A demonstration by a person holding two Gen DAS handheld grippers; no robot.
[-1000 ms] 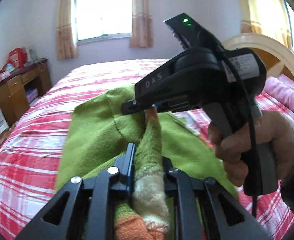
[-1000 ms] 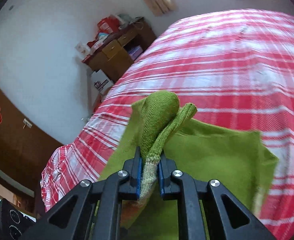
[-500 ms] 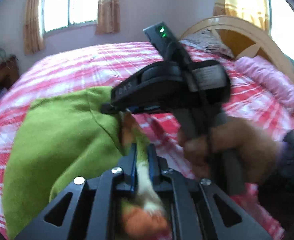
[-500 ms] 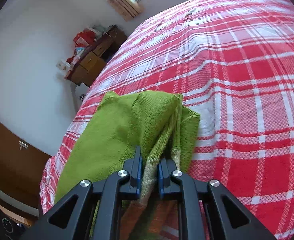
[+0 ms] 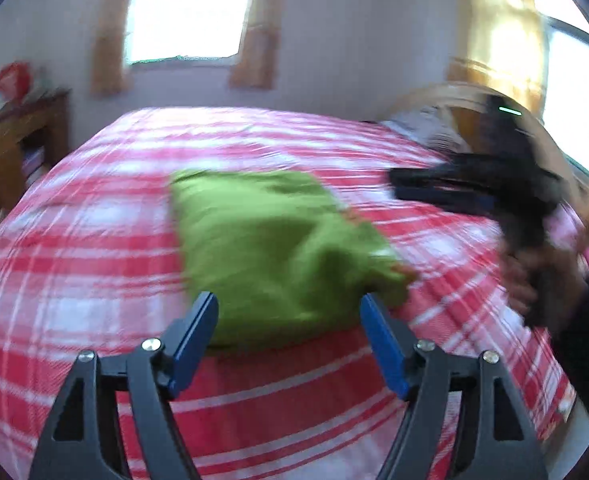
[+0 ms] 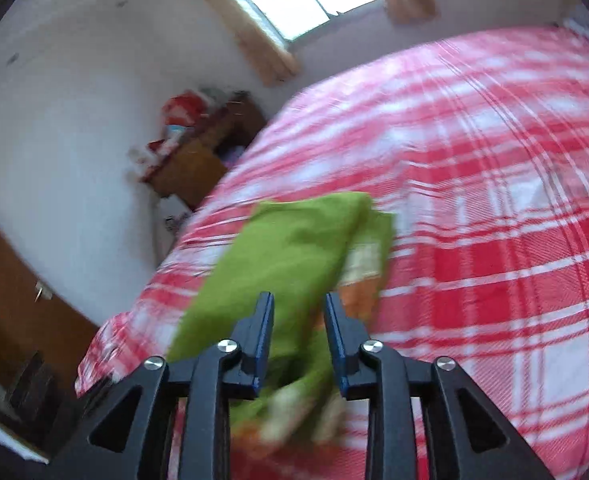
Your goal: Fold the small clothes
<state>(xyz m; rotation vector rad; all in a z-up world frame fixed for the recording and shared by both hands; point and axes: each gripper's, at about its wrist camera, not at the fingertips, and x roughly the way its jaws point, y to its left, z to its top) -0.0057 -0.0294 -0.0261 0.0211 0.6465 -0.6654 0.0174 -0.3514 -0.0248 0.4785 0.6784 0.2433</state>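
Left tongs [image 5: 290, 320]: released, blue pads spread wide, nothing between them; held above the bed, just short of the garment's near edge.
Right tongs [image 6: 299, 322]: released, pads parted with a narrow gap, not clamped on cloth; garment directly beneath and ahead. In the left wrist view, visible as a dark blurred body [image 5: 474, 192] to the right of the garment, apart from it, held in the right hand [image 5: 542, 280].
Green knit garment [image 5: 278, 248]: lying folded on the bed, roughly rectangular, near the middle of the cover. In the right wrist view [image 6: 294, 248], upper layer plain green; pale and orange striped band exposed along the right edge and at the near end.
Bed [image 5: 94, 240]: red-and-white plaid cover, carrying the garment.
Headboard [image 5: 454, 96]: curved, wooden, at far right of the left wrist view.
Wooden cabinet [image 6: 198, 160]: against the wall beside the bed, red items on top.
Window [image 5: 190, 12]: curtained, on the far wall.
Image quality: motion blur in both views; fine detail of the knit not resolvable.
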